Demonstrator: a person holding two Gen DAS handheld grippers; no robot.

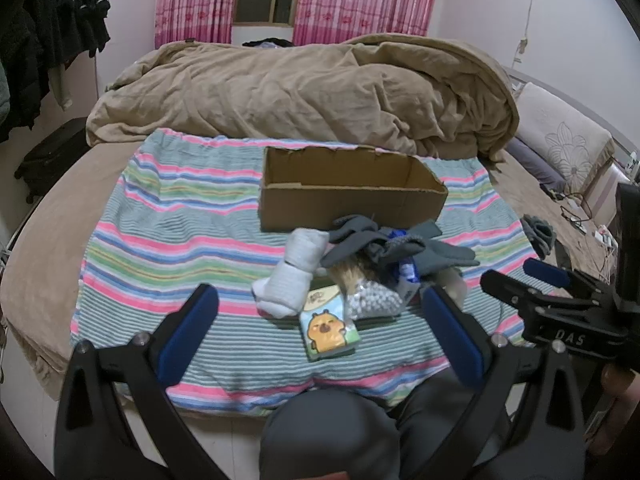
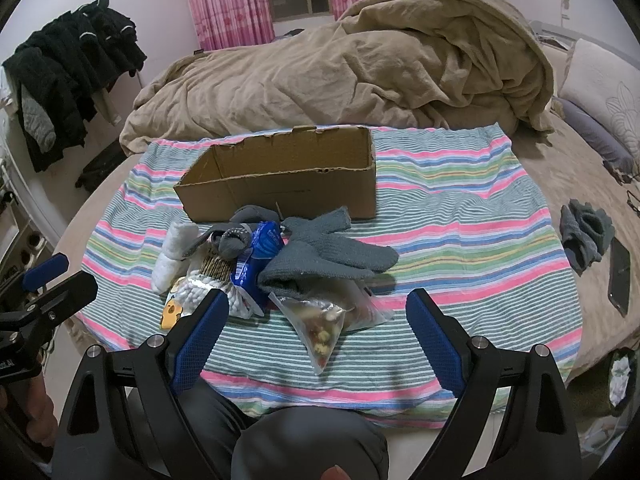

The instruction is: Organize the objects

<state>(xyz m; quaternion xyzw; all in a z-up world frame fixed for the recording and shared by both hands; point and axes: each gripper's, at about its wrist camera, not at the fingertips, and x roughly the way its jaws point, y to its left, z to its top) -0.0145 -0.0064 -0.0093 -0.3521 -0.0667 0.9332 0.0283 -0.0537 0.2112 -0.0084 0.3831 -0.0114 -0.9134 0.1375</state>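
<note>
An open cardboard box (image 1: 348,196) (image 2: 288,176) stands empty on the striped towel (image 1: 168,232) (image 2: 460,216). In front of it lies a pile: a rolled white sock (image 1: 292,276) (image 2: 174,252), grey gloves (image 1: 400,250) (image 2: 332,252), a blue packet (image 2: 260,256), a bag of white beads (image 1: 372,300), a capybara tissue pack (image 1: 328,326) and a clear snack bag (image 2: 324,328). My left gripper (image 1: 320,308) is open and empty, just short of the tissue pack. My right gripper (image 2: 314,312) is open and empty, near the snack bag.
A rumpled tan duvet (image 1: 312,88) (image 2: 360,72) fills the bed behind the box. Another grey glove pair (image 2: 584,236) and a phone (image 2: 619,276) lie to the right of the towel. Dark clothes (image 2: 72,68) hang at the left. My knee (image 1: 332,432) is below.
</note>
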